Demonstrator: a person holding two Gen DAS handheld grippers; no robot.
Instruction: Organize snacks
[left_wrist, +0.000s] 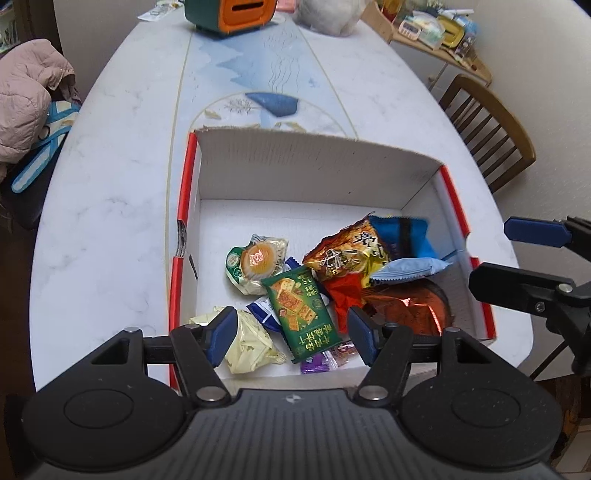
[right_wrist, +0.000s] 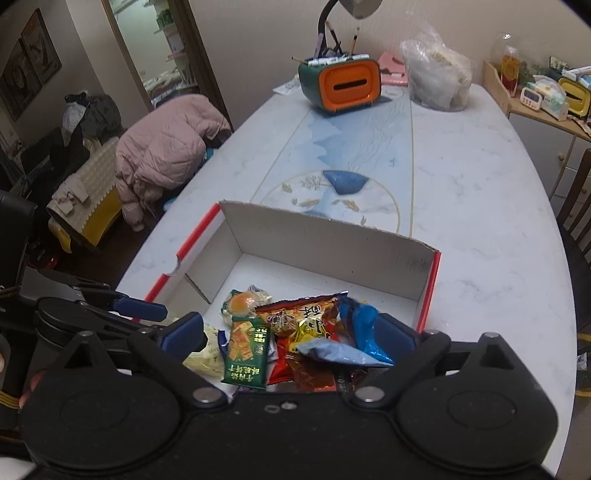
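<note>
A white cardboard box with red edges (left_wrist: 317, 166) (right_wrist: 325, 236) sits on the table and holds several snack packs. Among them are a green cracker pack (left_wrist: 301, 314) (right_wrist: 245, 350), a round cake in clear wrap (left_wrist: 256, 264) (right_wrist: 243, 301), a pale yellow wrapped snack (left_wrist: 247, 339), an orange-yellow bag (left_wrist: 343, 256) (right_wrist: 306, 317) and blue bags (left_wrist: 402, 236) (right_wrist: 362, 328). My left gripper (left_wrist: 291, 334) is open and empty above the near end of the box. My right gripper (right_wrist: 291, 338) is open and empty above the same pile; it also shows at the right edge of the left wrist view (left_wrist: 517, 251).
A green and orange tissue box (right_wrist: 340, 83) (left_wrist: 231, 14) and a clear plastic bag (right_wrist: 437, 74) stand at the table's far end. A pink jacket (right_wrist: 166, 147) lies on a seat to the left. A wooden chair (left_wrist: 487, 125) and a cluttered shelf (right_wrist: 546, 96) are on the right.
</note>
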